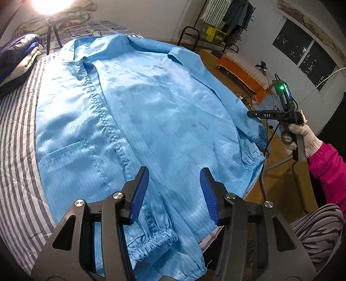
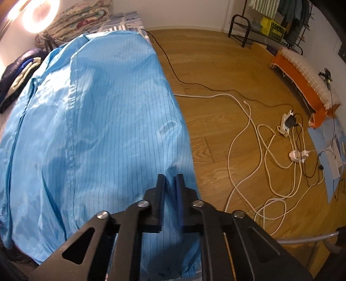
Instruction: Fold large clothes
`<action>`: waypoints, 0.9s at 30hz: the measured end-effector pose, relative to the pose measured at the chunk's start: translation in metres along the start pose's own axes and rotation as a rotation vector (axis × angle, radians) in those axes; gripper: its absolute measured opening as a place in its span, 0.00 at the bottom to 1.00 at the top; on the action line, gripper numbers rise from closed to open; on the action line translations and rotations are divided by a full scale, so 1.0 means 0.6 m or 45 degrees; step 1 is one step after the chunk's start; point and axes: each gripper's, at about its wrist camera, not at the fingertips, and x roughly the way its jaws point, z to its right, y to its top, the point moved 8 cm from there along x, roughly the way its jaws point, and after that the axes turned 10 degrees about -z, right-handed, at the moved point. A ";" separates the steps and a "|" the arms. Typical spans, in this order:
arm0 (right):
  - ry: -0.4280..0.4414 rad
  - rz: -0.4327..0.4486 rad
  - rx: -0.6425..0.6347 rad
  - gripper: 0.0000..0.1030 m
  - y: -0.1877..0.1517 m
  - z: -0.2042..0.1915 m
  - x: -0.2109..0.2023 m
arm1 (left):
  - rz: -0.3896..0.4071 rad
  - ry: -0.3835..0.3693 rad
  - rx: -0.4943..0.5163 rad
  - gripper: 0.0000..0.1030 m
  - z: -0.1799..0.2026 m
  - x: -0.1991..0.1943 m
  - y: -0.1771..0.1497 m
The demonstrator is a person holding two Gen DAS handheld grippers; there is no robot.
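While left claw [image 1: 174, 192] gapes, right claw [image 2: 170, 190] pinches glossy pinstriped blue coat [image 1: 138, 112].

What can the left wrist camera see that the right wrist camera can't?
Only the left wrist view shows the striped bedsheet, the jacket's zipper and chest pocket, a gloved hand and the night window.

Only the right wrist view shows the white cables and power strip on the wooden floor.

Both show the blue jacket, the bright lamp, the stacked clothes and the orange bench.
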 end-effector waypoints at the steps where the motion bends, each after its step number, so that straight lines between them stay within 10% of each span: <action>1: -0.009 0.006 -0.006 0.03 0.000 -0.002 -0.003 | 0.001 0.000 0.002 0.49 0.000 -0.001 -0.001; 27: 0.087 0.337 -0.062 0.00 0.020 -0.062 -0.155 | 0.032 -0.021 -0.003 0.49 -0.003 -0.014 -0.001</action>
